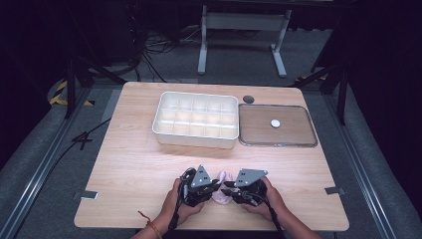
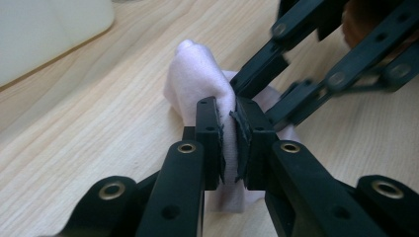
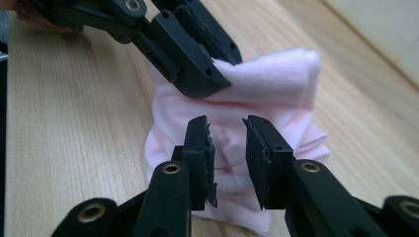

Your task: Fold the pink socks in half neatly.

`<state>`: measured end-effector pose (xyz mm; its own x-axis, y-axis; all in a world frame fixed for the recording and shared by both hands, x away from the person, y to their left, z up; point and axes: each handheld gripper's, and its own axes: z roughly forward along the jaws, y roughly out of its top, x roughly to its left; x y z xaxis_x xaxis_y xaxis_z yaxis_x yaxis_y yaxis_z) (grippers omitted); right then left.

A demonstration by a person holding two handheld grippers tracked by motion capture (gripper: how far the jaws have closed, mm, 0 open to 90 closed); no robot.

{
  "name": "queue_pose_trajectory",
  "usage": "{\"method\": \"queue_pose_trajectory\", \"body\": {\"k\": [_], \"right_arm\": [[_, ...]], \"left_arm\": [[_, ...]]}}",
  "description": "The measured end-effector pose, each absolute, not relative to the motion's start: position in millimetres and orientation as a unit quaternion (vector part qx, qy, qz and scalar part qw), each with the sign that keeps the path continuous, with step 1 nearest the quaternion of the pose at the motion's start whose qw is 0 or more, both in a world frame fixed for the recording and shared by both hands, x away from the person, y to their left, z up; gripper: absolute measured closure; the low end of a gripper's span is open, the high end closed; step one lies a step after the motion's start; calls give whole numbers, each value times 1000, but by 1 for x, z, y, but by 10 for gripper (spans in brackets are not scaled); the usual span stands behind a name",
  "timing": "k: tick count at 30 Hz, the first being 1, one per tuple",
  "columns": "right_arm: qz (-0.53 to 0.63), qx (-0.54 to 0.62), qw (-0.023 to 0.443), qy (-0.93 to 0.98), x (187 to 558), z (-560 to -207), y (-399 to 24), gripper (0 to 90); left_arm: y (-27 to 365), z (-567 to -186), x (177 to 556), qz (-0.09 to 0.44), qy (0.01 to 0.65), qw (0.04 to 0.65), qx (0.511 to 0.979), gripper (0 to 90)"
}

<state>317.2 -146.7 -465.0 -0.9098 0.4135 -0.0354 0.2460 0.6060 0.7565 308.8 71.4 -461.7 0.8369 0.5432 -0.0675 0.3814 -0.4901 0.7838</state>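
A pale pink folded cloth [image 1: 223,177] lies on the wooden table [image 1: 134,164] near its front edge, between my two grippers. My left gripper [image 1: 217,188] is shut on a fold of the cloth [image 2: 197,74], with fabric pinched between its pads [image 2: 229,133]. My right gripper [image 1: 228,189] faces it from the other side. In the right gripper view its jaws [image 3: 227,143] stand a little apart, right in front of the cloth [image 3: 276,84], and pinch nothing. The left gripper's closed jaws press on the cloth's top in that view.
A white tray [image 1: 194,141] with several compartments stands at the table's middle back. To its right is a shallow clear tray [image 1: 277,145] holding one small white disc [image 1: 275,123]. A dark round grommet [image 1: 248,99] sits behind it.
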Motion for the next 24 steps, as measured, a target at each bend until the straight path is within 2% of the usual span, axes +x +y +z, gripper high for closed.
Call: {"method": "queue_pose_trajectory", "body": {"k": [6, 15, 24], "right_arm": [[386, 195, 120, 894, 318, -460, -159, 723], [371, 204, 106, 900, 322, -470, -154, 756], [374, 201, 110, 899, 323, -472, -154, 750]], "left_arm": [[74, -461, 311, 97, 278, 429, 854, 824], [59, -458, 297, 126, 235, 418, 868, 812], [51, -463, 295, 120, 232, 407, 875, 798]]}}
